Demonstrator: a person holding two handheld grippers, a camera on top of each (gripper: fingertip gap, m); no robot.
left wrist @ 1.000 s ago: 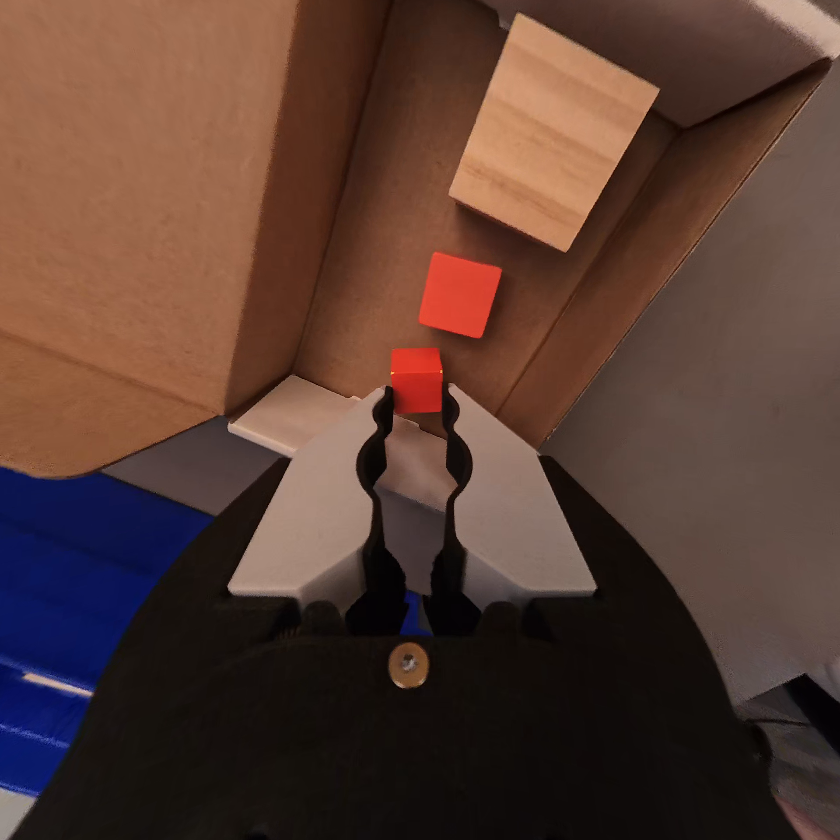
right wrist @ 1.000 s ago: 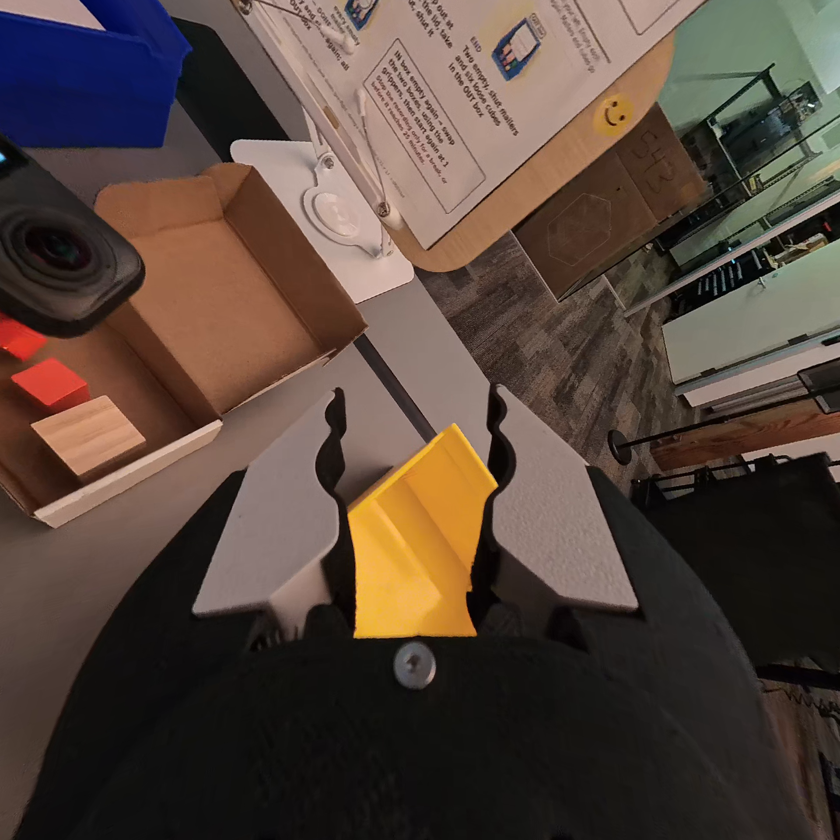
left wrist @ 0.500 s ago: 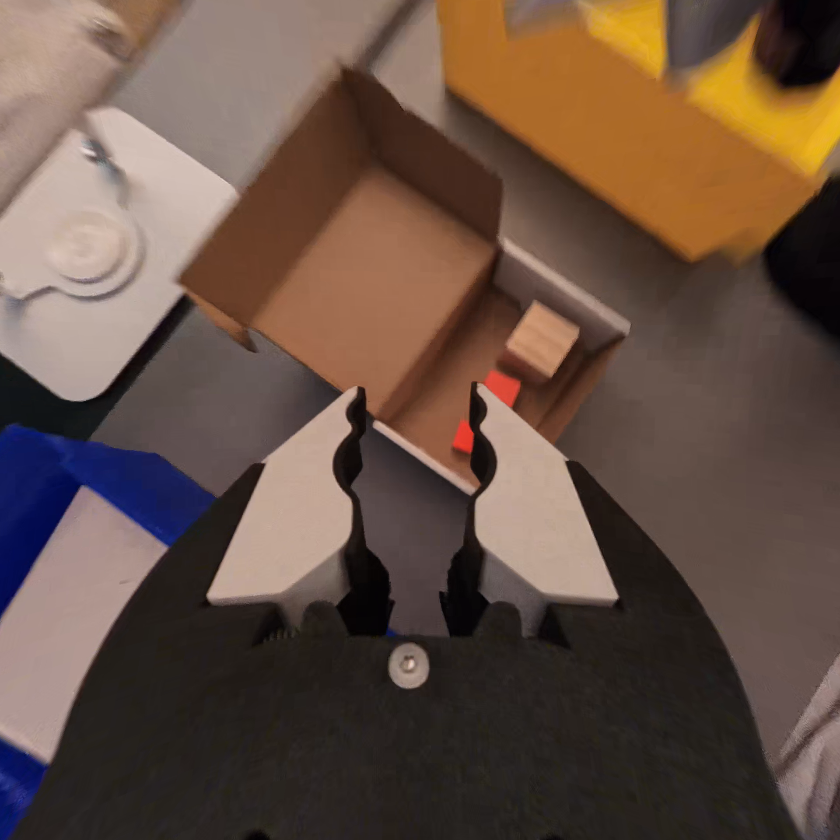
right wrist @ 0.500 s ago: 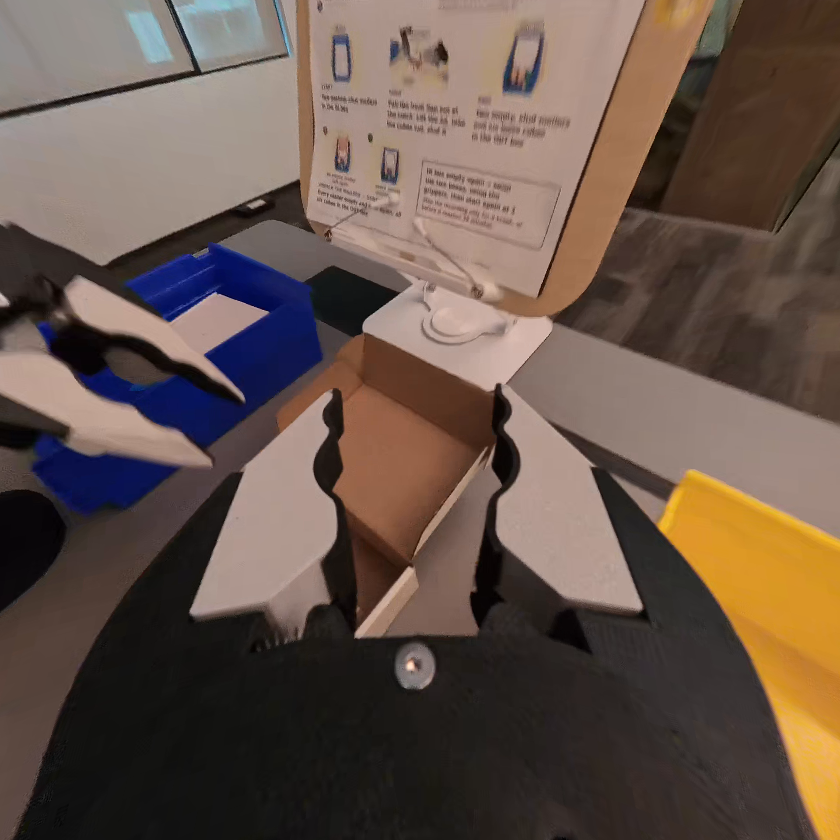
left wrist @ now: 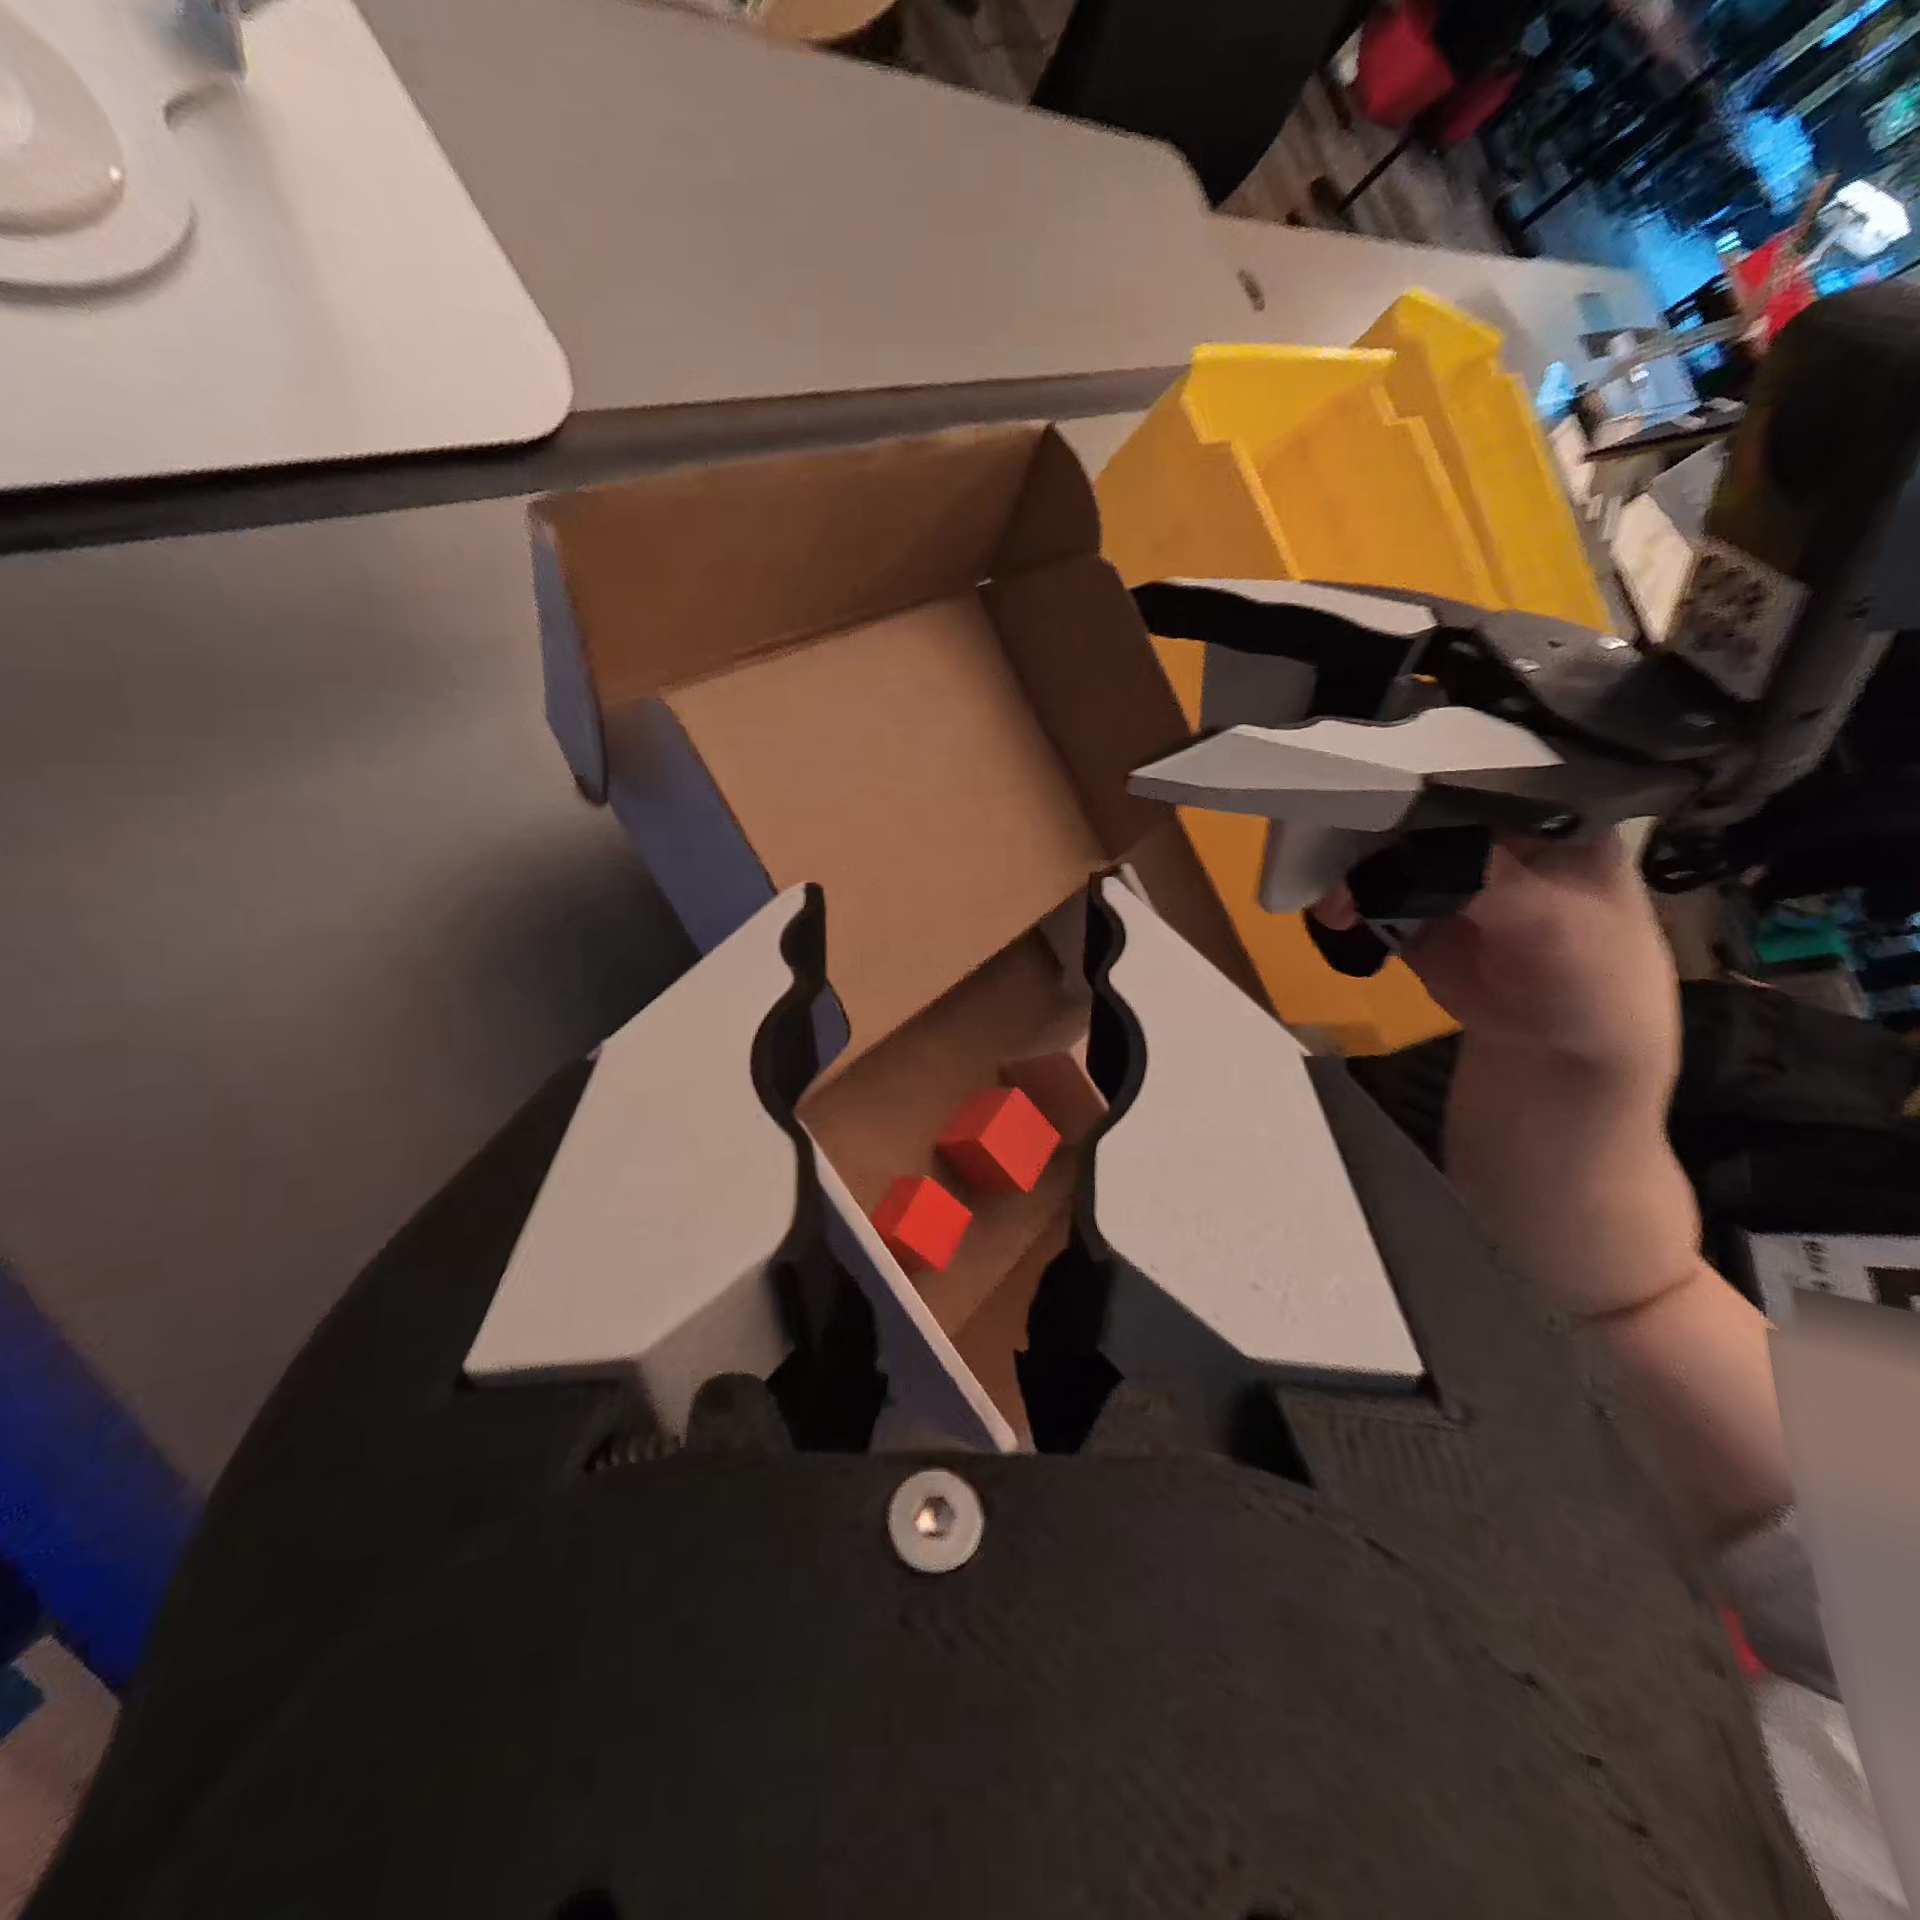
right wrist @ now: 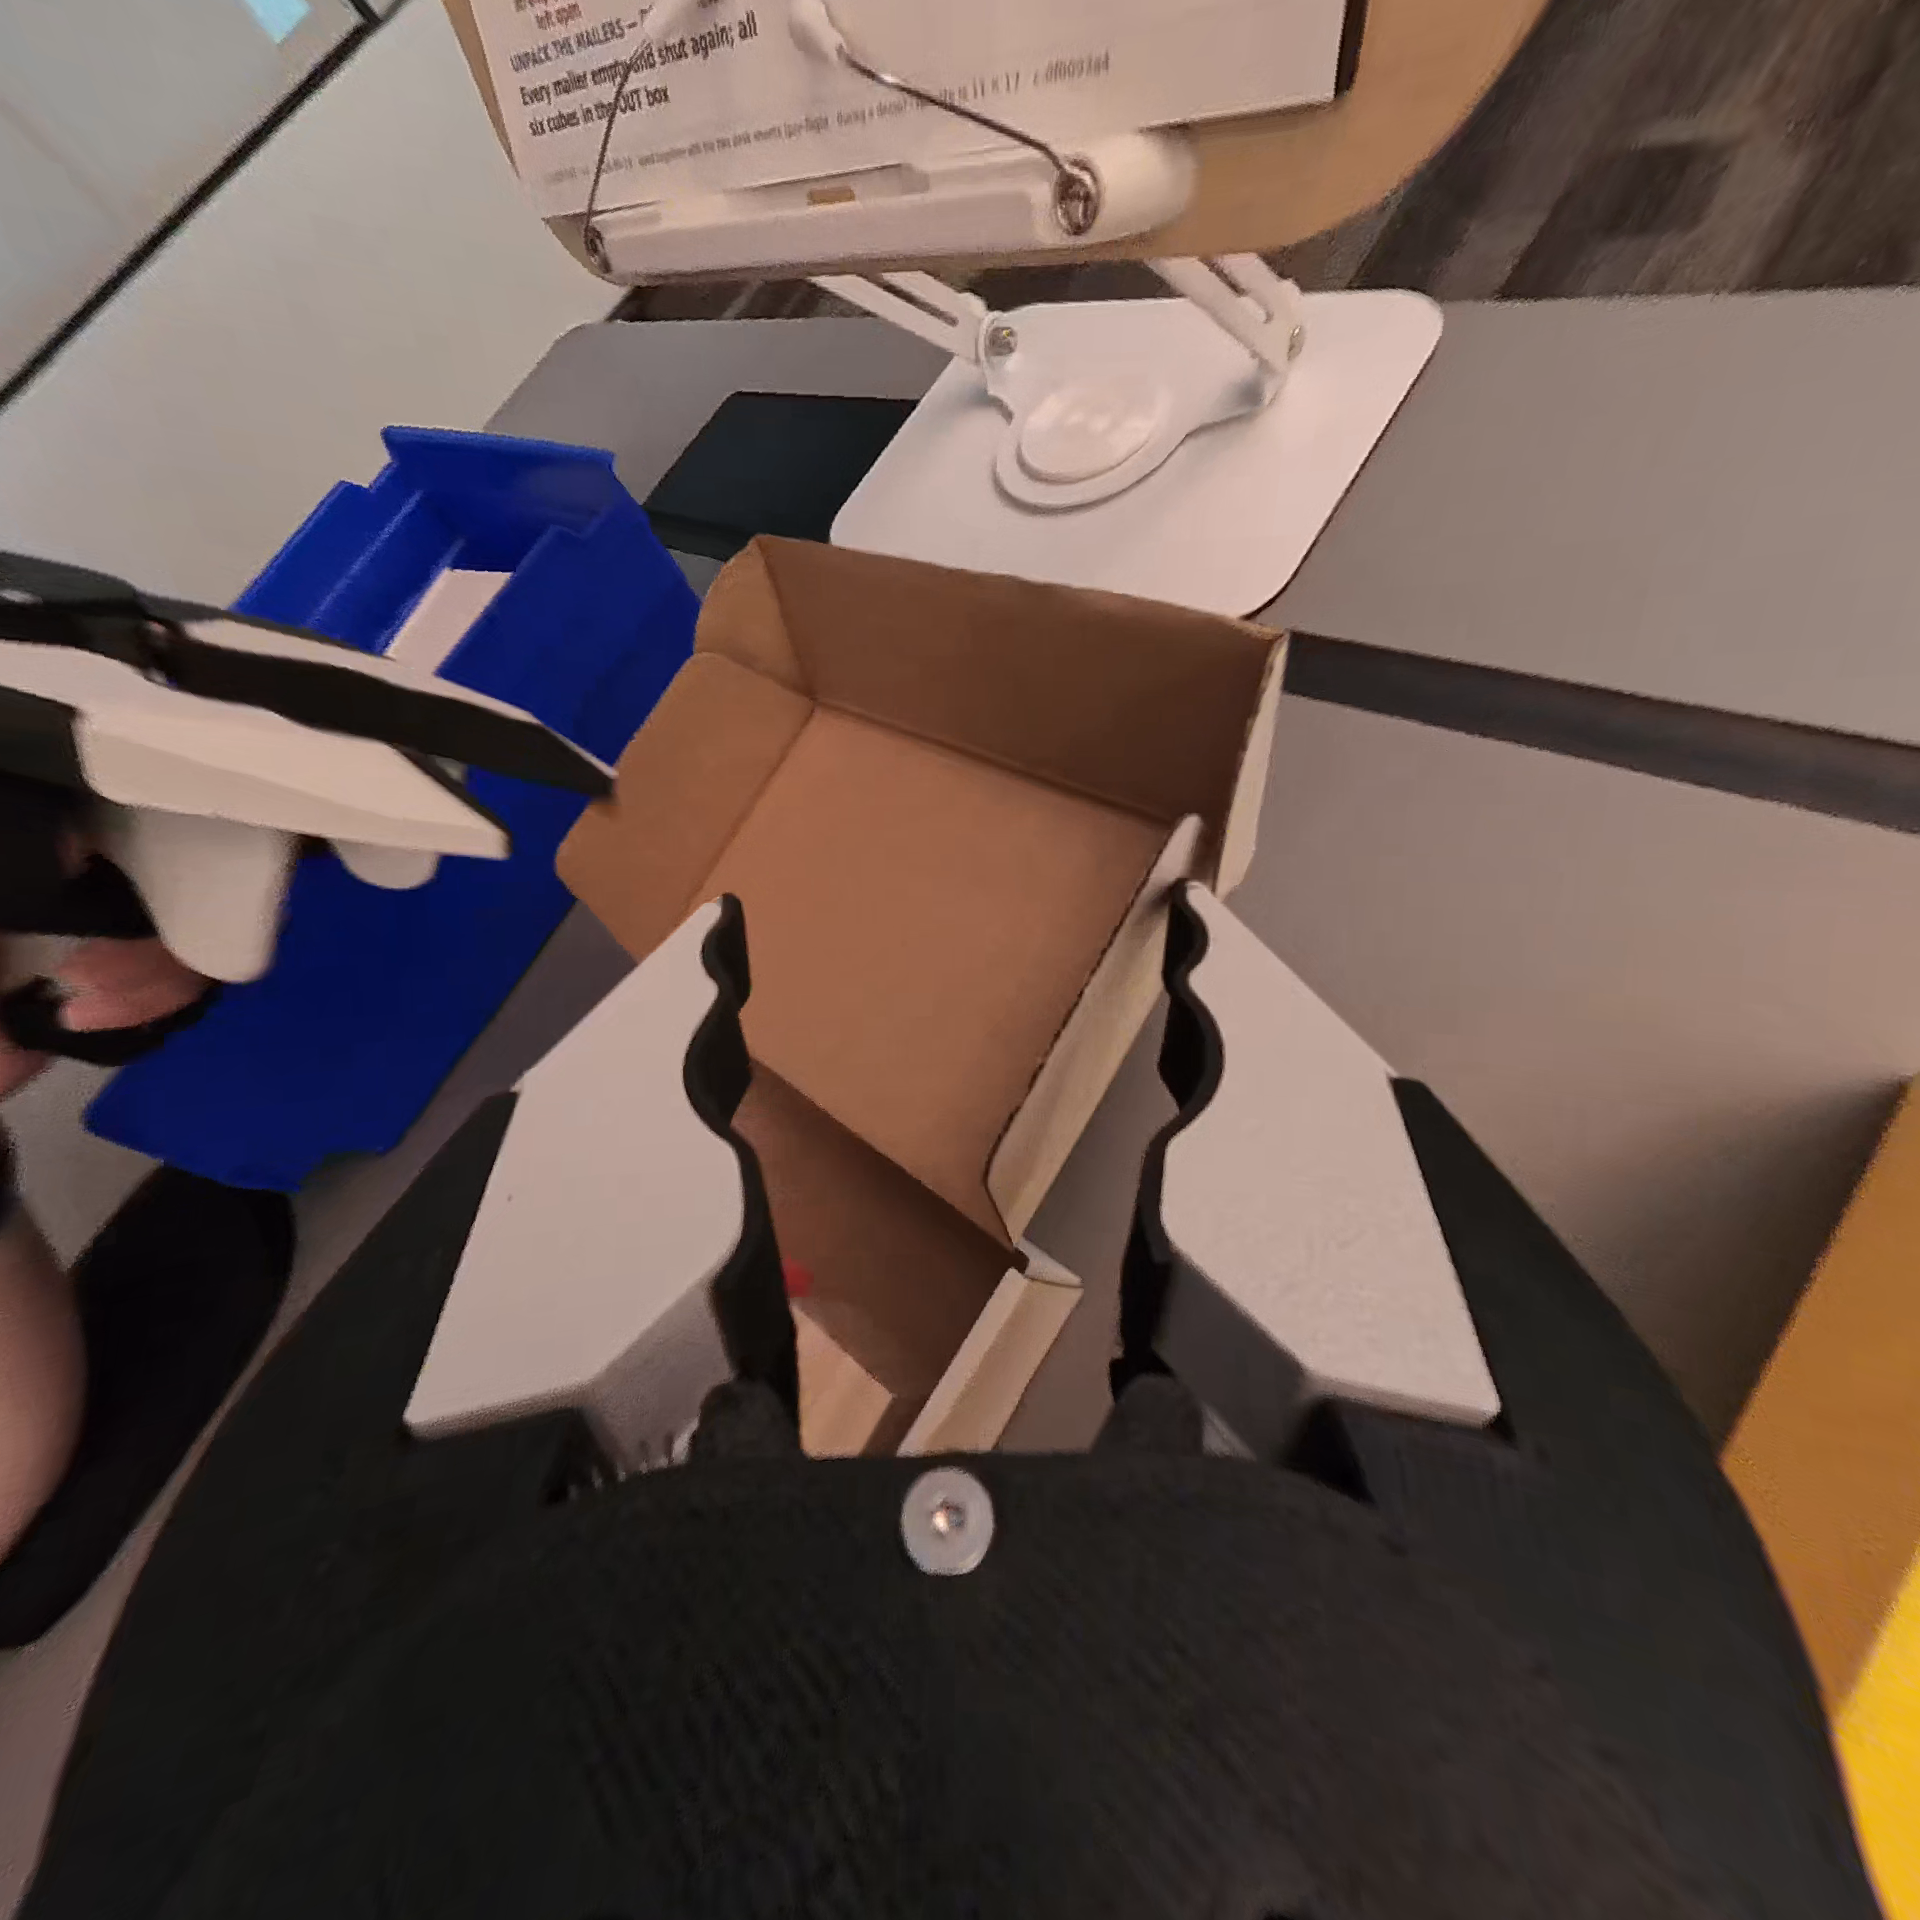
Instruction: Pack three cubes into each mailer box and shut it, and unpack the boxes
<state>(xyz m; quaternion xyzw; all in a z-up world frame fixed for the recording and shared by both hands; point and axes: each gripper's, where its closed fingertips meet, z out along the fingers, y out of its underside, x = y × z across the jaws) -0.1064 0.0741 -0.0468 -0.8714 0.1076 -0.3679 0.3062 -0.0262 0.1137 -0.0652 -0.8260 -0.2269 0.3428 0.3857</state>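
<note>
The open mailer box [left wrist: 904, 769] stands on the grey table with its lid up. Inside lie a larger red cube [left wrist: 1003, 1138], a small red cube [left wrist: 922, 1221] and a wooden cube [left wrist: 1060, 1075], which is partly hidden by my finger. My left gripper [left wrist: 954, 914] is open and empty above the box's near side. My right gripper [right wrist: 956, 914] is open and empty above the box lid [right wrist: 935, 883]. It also shows in the left wrist view [left wrist: 1138, 691], at the lid's right flap. The left gripper shows in the right wrist view [right wrist: 556, 810], by the lid's left flap.
A yellow bin [left wrist: 1351, 499] stands right of the box and a blue bin [right wrist: 468, 623] left of it. A white stand base [right wrist: 1143, 447] carrying an instruction sheet is behind the box. A person's hand [left wrist: 1538, 997] holds the right gripper. Both grippers' tips are roughly 12 cm from the wooden cube [left wrist: 1060, 1075].
My left gripper let go of the small red cube inside the box, opened and drew back above it. My right gripper swung from the yellow bin to the box and opened wider.
</note>
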